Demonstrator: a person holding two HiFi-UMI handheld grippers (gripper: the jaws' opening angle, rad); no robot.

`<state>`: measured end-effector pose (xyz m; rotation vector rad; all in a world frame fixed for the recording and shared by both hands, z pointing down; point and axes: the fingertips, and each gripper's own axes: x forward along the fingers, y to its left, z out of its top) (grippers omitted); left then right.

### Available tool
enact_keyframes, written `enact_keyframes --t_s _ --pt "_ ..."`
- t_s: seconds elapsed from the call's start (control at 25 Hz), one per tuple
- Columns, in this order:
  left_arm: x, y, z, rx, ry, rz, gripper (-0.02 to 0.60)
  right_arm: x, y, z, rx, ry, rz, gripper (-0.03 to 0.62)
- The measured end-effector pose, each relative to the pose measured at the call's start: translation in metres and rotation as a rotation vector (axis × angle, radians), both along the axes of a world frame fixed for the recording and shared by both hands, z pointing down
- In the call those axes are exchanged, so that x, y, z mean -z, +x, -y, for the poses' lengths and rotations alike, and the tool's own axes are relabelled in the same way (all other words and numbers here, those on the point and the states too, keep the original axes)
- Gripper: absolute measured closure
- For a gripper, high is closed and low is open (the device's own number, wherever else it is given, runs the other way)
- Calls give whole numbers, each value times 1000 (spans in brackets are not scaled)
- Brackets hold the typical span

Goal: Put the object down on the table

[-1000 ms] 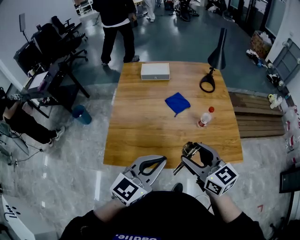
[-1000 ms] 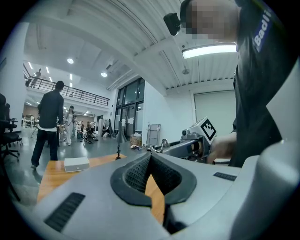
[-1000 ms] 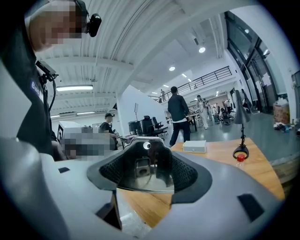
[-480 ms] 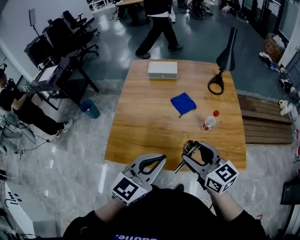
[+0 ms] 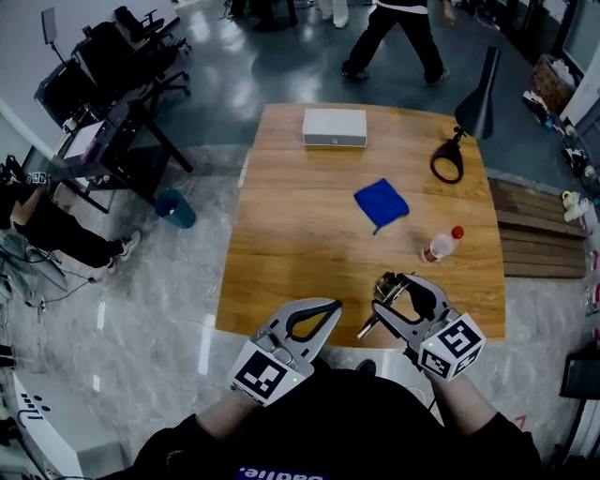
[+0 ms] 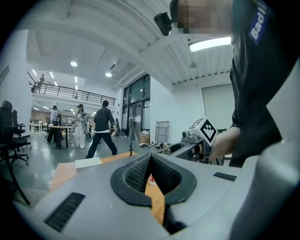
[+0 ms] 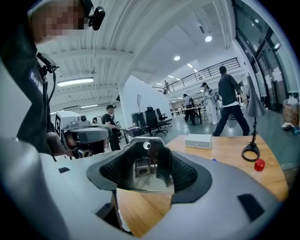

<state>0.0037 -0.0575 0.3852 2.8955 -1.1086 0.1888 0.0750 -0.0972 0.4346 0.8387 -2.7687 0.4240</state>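
Note:
My right gripper is shut on a shiny metal object, held above the near edge of the wooden table. A thin part of the object sticks out toward me below the jaws. In the right gripper view the polished metal object, with a small hole near its top, fills the space between the ribbed pads of the right gripper. My left gripper hovers beside it at the table's near edge, shut with nothing in it. In the left gripper view the left gripper has its tips touching.
On the table are a white box at the far edge, a blue cloth mid-table, a red-capped bottle lying at the right, and a black desk lamp at the far right. Beyond it a person walks.
Both grippers keep their hold and their place at the near edge. The view has shifted slightly, and the person behind the table has walked to the right.

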Motion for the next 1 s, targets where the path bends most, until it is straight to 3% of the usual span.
enact_keyframes --t_s 0.36,1.0 --pt "-7 -39 53 -116 6 8 575 -59 -36 60 -90 -15 -158 305" --pt "-10 -31 85 1 -50 9 575 -183 -24 101 -28 -134 -320 306"
